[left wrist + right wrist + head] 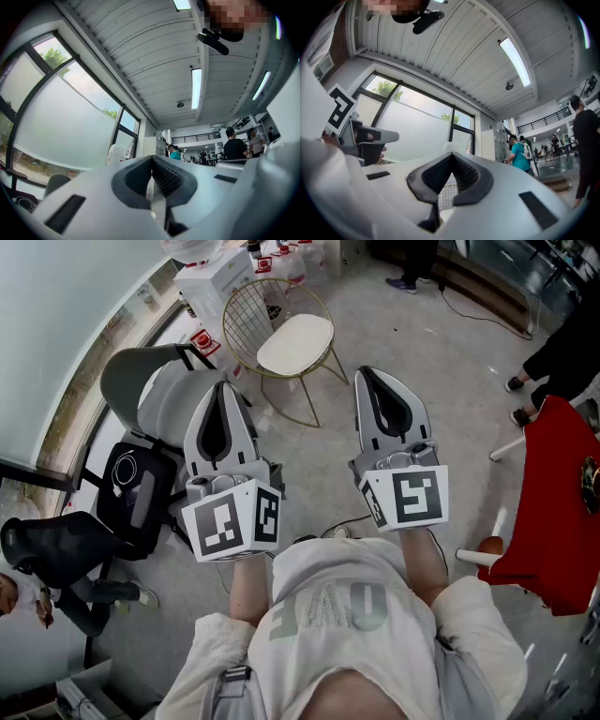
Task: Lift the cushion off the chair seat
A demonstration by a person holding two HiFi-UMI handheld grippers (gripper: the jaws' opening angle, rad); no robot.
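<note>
A cream cushion (295, 343) lies on the seat of a gold wire chair (255, 313) ahead of me on the floor. My left gripper (223, 388) and my right gripper (367, 373) are held side by side in front of my chest, both short of the chair and apart from it. Each is shut with nothing between its pads. In the left gripper view the left gripper (152, 158) points up at the ceiling. In the right gripper view the right gripper (452, 155) also tilts upward, and the chair's wire mesh (446, 194) shows just below its tips.
A grey chair (155, 385) stands at the left with a black bag (136, 493) beside it. White boxes (214, 279) sit behind the wire chair. A red cloth (558, 502) covers something at the right. People's feet (517, 399) show at the far right, and a person (42, 559) crouches at the left.
</note>
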